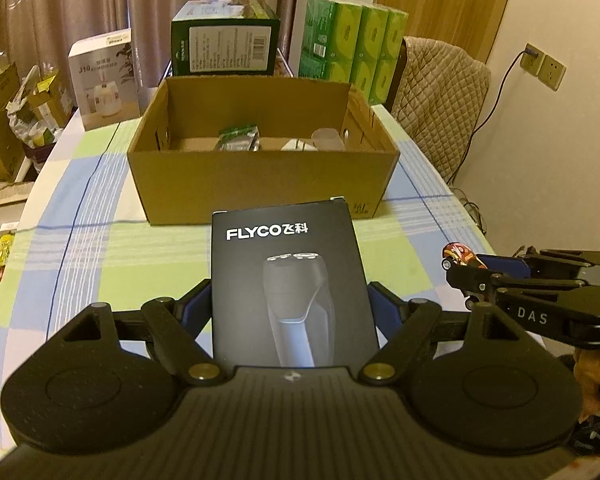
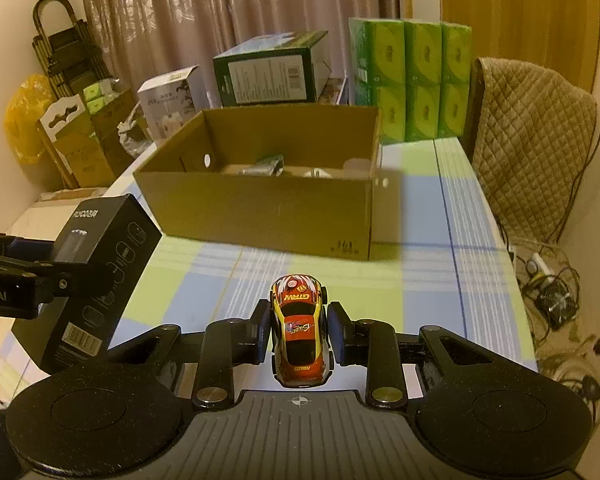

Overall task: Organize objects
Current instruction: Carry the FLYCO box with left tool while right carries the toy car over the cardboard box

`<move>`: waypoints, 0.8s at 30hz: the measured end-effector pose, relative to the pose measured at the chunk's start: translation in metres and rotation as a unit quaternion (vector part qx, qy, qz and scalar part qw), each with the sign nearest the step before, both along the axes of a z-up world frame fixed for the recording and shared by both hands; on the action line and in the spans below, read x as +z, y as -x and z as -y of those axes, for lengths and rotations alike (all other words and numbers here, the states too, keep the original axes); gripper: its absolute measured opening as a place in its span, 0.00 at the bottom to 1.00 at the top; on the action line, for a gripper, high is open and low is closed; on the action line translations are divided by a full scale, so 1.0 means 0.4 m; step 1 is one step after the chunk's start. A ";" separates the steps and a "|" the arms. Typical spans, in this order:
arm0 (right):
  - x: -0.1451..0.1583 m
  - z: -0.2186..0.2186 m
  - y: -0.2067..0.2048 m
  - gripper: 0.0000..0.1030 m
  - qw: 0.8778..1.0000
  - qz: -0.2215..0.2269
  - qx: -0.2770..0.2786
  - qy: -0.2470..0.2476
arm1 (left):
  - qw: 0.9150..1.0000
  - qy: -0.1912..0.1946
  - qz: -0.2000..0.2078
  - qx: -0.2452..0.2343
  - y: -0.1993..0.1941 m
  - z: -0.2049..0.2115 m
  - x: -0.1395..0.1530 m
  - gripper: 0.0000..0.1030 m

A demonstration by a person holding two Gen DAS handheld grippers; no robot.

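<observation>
My left gripper (image 1: 290,304) is shut on a black FLYCO shaver box (image 1: 288,280), held above the table in front of the open cardboard box (image 1: 260,184). My right gripper (image 2: 300,334) is shut on a small red and yellow toy car (image 2: 300,328). The toy car also shows at the right of the left wrist view (image 1: 458,256). The shaver box shows at the left of the right wrist view (image 2: 96,276). The cardboard box (image 2: 268,212) holds a green packet (image 1: 239,138), a white item (image 1: 296,146) and a clear cup (image 1: 328,138).
The table has a green, blue and white checked cloth (image 1: 100,264). Behind the cardboard box stand a white appliance box (image 1: 104,80), a dark green box (image 1: 226,44) and stacked green tissue packs (image 1: 352,48). A quilted chair (image 2: 532,160) stands at the right. Cables (image 2: 556,292) lie on the floor.
</observation>
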State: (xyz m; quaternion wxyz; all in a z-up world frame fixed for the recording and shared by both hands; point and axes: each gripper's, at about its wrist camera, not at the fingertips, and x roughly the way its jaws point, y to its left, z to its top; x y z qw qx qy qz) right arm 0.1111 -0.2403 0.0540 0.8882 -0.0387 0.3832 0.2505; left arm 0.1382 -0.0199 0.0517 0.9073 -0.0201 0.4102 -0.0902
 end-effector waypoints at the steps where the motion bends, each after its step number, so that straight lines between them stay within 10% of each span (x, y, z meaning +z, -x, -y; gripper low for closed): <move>1: 0.005 -0.003 -0.010 0.26 1.000 0.001 0.001 0.000 | 1.000 0.001 0.001 -0.001 -0.011 -0.003 0.007 0.76; 24: 0.047 -0.081 -0.210 0.26 1.000 0.000 0.015 -0.003 | 1.000 -0.013 0.007 -0.004 -0.229 -0.044 0.079 0.76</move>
